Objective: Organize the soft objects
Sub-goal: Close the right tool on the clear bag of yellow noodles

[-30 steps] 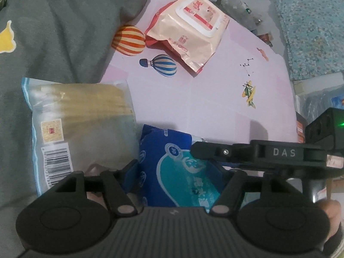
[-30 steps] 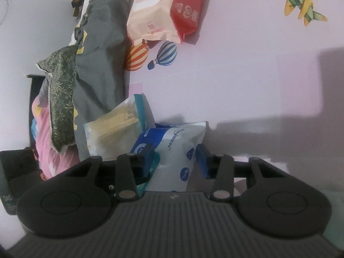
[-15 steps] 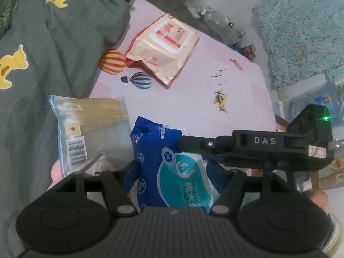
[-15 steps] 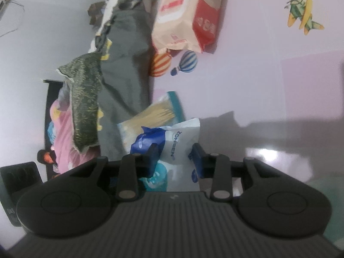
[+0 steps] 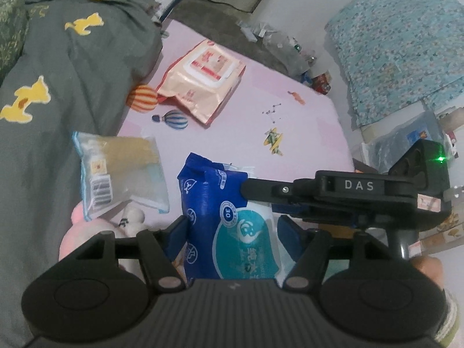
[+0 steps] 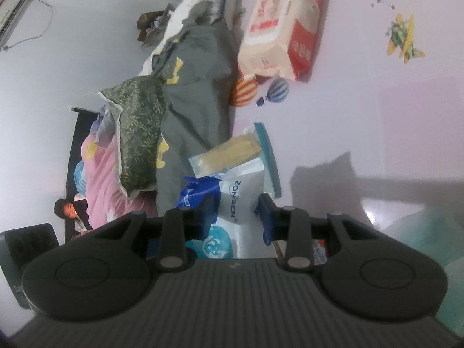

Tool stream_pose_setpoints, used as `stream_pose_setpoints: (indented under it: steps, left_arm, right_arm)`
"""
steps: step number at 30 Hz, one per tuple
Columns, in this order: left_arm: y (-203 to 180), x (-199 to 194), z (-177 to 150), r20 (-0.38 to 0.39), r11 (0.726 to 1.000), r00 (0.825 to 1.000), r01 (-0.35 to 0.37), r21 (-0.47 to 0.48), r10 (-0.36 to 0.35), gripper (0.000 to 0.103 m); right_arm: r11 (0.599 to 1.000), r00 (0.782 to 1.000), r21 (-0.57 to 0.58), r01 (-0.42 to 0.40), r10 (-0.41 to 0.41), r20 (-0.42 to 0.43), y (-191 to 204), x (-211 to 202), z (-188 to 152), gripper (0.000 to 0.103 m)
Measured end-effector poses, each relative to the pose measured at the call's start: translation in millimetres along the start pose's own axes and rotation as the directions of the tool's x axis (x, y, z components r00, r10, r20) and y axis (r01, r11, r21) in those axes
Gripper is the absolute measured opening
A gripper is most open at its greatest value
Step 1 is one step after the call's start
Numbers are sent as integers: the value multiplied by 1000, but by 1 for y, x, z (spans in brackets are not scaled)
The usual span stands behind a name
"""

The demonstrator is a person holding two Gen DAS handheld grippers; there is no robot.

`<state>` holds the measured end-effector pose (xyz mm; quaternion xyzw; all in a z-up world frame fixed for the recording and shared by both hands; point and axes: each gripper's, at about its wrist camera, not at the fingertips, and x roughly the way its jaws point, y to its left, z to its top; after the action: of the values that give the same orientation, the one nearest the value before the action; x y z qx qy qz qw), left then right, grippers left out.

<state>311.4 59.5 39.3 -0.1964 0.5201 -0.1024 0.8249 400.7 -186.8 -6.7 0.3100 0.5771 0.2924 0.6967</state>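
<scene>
Bedsheet (image 5: 220,145), pink with printed balloons, spreads beneath us, a grey quilt (image 5: 66,92) heaped at its left, a peach wipes pack (image 5: 203,78) far and a clear bag (image 5: 116,168) nearer. Above it we hold the blue wipes pack (image 5: 229,220): our left claw (image 5: 232,229) grips it at a middling width, while our right claw (image 6: 236,211), having just narrowed, pinches its end.

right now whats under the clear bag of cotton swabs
The cotton swab bag lies on the pink sheet; a pink plush toy pokes out beneath its near edge. The rest underneath is covered.
</scene>
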Motion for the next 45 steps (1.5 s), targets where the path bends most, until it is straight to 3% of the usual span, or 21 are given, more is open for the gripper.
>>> stream_pose_setpoints:
  steps: [8,15,22,27,32,34,45]
  left_arm:
    - [-13,35,23,-12,997,997,75,-29,-75,67]
    - [3,57,26,7,996,998,69,-53,-69,67]
    - [34,5,20,118,1000,993,-8,-18,10,67]
    - [54,-14,21,168,990,975,-143,-11,143,64]
    - [75,-2,26,123,979,971,-205,-18,205,58]
    - [80,7,28,105,974,969,-225,-15,225,56]
    - [107,38,36,19,974,975,-222,-47,223,58]
  right_arm:
    - [998,995,12,65,-66,80,-8,-21,28,33]
    - [990,986,67,124,-130,105,-46,-9,54,34]
    - [990,987,63,123,-128,96,-50,4,50,34]
    - [996,995,9,86,-87,44,-20,22,47,34]
    - [997,997,-37,67,-68,-34,11,61,48,35]
    - [996,995,-43,76,-79,-66,19,80,50,41]
    - [976,966,-34,216,-219,-138,22,153,65,61]
